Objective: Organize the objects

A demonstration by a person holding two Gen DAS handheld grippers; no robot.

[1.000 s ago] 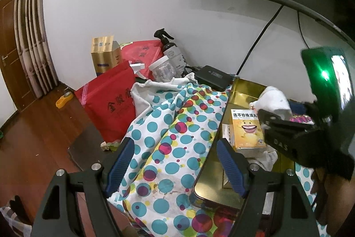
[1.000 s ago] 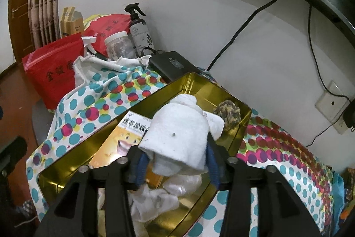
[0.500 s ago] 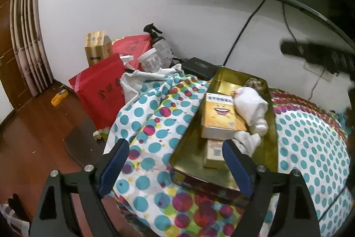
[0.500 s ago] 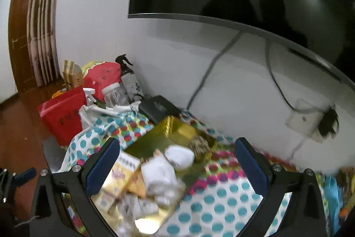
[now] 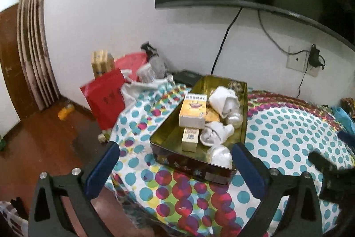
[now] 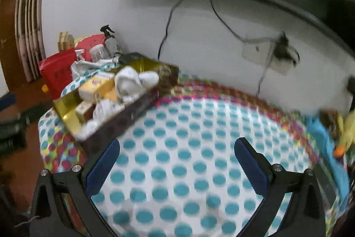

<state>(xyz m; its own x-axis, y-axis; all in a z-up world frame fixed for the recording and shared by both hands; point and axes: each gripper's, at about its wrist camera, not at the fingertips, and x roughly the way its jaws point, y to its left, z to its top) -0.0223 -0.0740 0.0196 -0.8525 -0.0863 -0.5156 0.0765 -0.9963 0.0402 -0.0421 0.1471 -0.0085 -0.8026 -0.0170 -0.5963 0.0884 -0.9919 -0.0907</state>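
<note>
Crowding gold tin (image 5: 244, 103), red bag (image 5: 106, 97) beside

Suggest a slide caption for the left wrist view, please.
Open left gripper hangs before a gold tin of boxes and rolled white cloths on a polka-dot tablecloth.

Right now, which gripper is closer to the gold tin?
Left. The left gripper sits open just in front of the gold tin's near end. The right gripper, also open, is off to the tin's right over bare tablecloth.
</note>
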